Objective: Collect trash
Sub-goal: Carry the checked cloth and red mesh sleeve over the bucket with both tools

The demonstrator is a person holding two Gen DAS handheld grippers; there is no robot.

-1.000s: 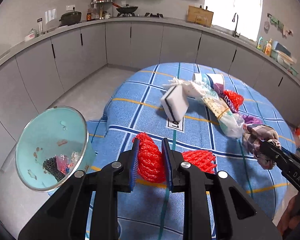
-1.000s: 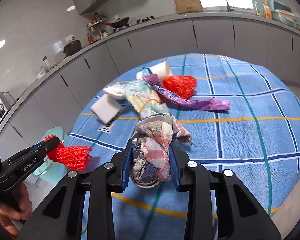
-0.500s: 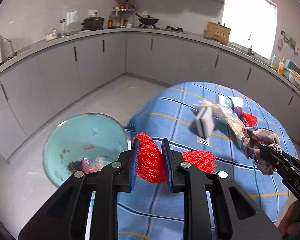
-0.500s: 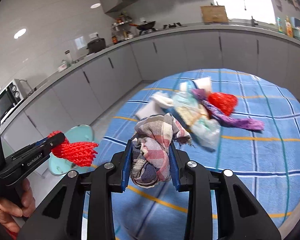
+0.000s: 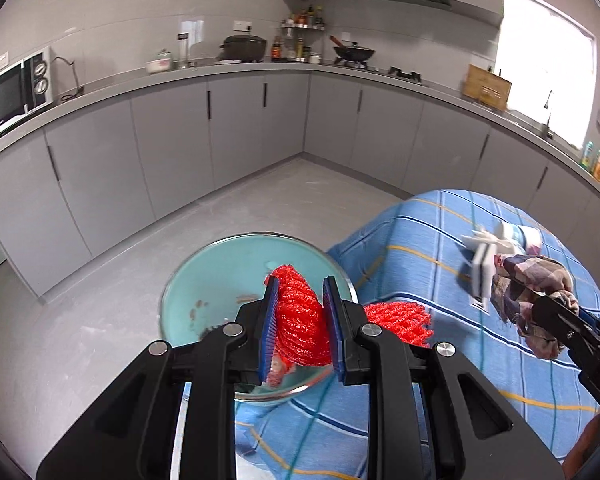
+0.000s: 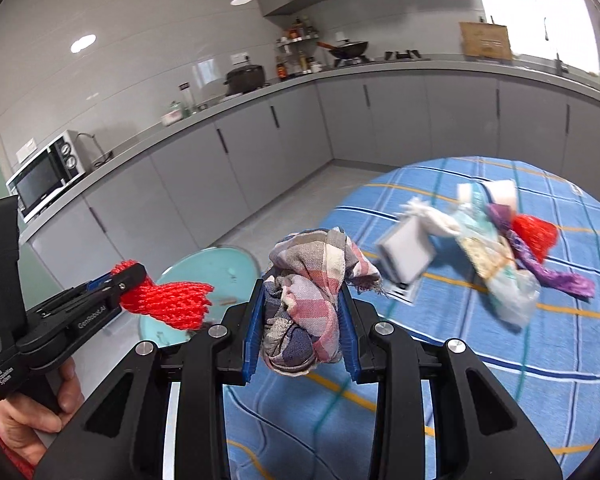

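Trash is clamped in both my fingers: the left gripper (image 5: 300, 320) is closed tight on a red mesh net (image 5: 300, 324), poised above the teal bin (image 5: 204, 280) on the floor beside the table (image 5: 440, 240), and the right gripper (image 6: 300, 332) pinches a crumpled plaid cloth (image 6: 304, 312) over the table's edge. Both tilt downward; I judge this the carry step, and next I need to open over the bin.

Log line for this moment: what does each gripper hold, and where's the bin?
left gripper: shut on red mesh net | right gripper: shut on plaid cloth | teal bin: on floor beside table | more trash on tablecloth
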